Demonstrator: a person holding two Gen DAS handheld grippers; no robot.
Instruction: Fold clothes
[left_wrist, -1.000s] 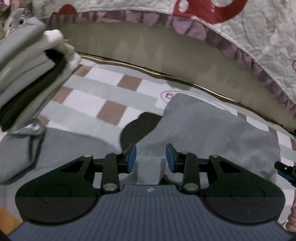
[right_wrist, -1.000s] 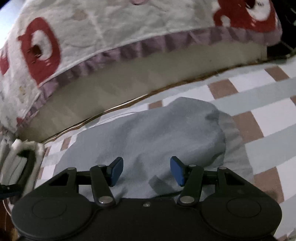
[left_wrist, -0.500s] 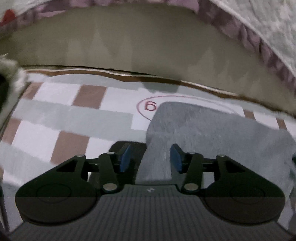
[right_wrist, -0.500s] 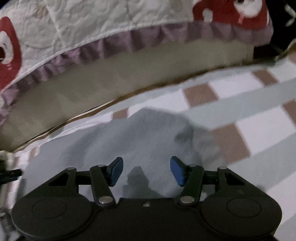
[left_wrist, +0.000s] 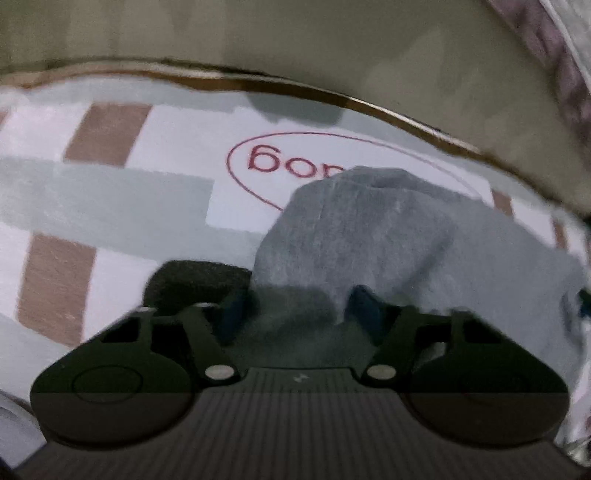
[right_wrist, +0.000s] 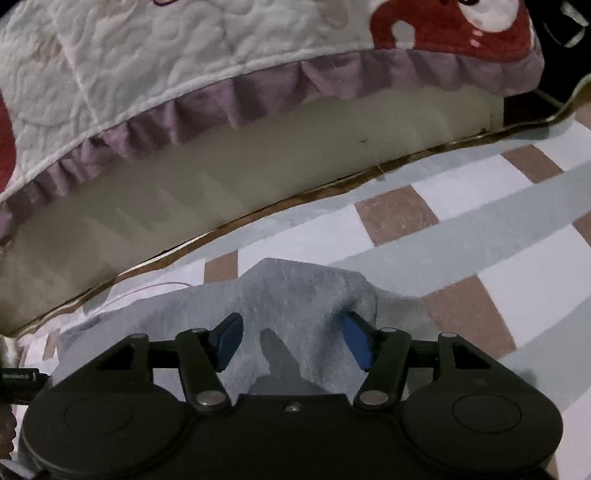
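A grey garment (left_wrist: 373, 236) lies on a checked mat (left_wrist: 110, 206), covering part of a red oval logo (left_wrist: 291, 162). My left gripper (left_wrist: 297, 314) is open, low over the garment's left corner, with cloth between its blue pads (left_wrist: 364, 308). The same grey garment (right_wrist: 295, 302) shows in the right wrist view. My right gripper (right_wrist: 293, 341) is open and straddles its right corner, with cloth bunched against the right pad (right_wrist: 356, 339).
A beige bed base (right_wrist: 258, 155) runs along the far edge of the mat, under a quilted cover with a purple frill (right_wrist: 258, 99). The mat (right_wrist: 480, 229) stretches on to the right. The left gripper's tip (right_wrist: 18, 378) shows at the left edge.
Both grippers have moved forward and down onto the garment's far corners. The stack of folded clothes has left the left wrist view. The jaws stay open.
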